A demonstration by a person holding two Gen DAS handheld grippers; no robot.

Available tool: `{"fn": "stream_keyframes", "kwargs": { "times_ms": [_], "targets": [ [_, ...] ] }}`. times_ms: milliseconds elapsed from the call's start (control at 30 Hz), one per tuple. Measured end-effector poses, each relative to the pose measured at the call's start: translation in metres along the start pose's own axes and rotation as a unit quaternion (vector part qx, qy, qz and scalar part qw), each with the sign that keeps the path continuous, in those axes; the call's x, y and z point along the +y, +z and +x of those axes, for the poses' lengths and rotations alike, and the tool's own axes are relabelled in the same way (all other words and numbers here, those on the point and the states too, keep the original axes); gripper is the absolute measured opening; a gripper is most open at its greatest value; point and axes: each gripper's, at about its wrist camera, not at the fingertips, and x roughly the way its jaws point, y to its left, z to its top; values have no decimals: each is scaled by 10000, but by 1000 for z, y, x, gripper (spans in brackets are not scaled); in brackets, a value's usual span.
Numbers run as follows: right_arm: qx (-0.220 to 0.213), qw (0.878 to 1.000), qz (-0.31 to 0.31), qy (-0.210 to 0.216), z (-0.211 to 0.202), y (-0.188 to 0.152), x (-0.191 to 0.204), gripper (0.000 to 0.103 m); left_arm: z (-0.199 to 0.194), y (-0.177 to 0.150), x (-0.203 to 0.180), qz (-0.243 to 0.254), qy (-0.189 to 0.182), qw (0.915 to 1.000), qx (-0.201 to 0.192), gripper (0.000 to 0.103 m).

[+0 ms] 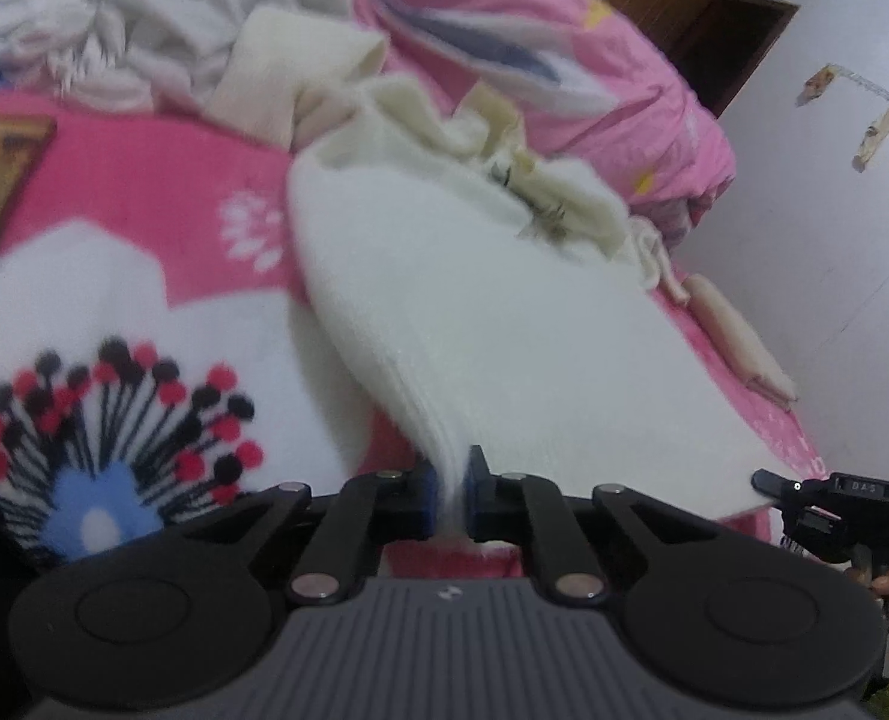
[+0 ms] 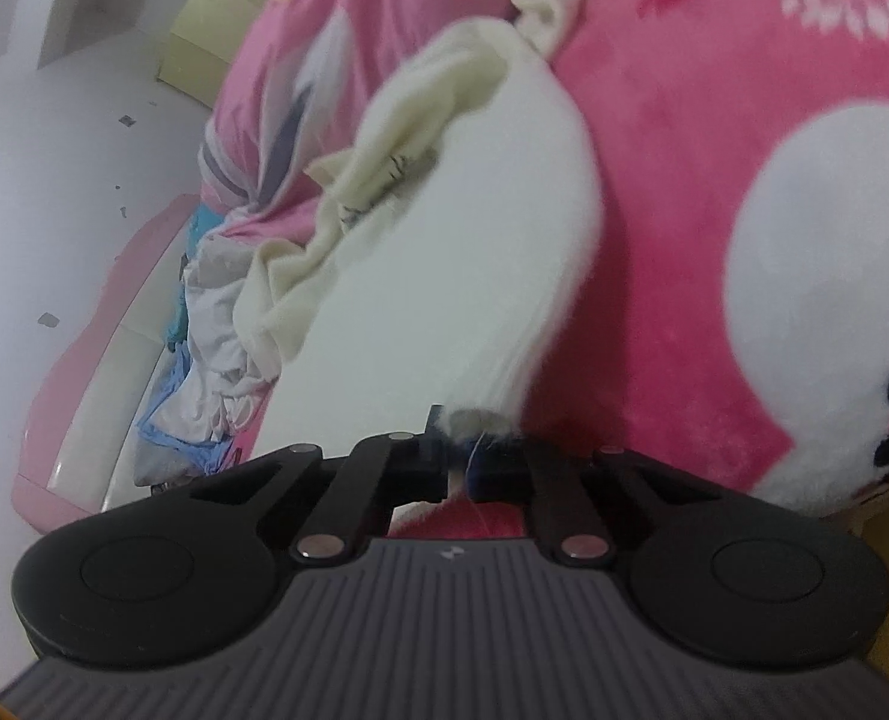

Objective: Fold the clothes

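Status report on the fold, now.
Left gripper shut on white garment. Right gripper shut on its other corner. Garment stretched over pink blanket. Clothes pile beyond, not blocking.

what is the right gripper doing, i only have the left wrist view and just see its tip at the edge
Observer: The right gripper is shut on a corner of the white garment.
Operator: anything past that garment on its side
Observer: A heap of white and blue clothes lies at the bed's edge, beside the floor.
Operator: left one holding ok
Observer: The left gripper is shut on the same garment's edge.
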Motion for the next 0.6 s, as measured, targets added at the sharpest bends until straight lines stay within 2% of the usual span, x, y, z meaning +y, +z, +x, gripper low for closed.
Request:
{"fn": "stream_keyframes", "kwargs": {
  "times_ms": [267,600],
  "targets": [
    [-437,9983,-377,20,-24,-1,21,3,-29,1,-20,309,-155,9992,-206,8],
    [-575,9968,-554,46,-54,-20,31,3,-59,-10,-29,485,-208,9984,-203,8]
  ]
}}
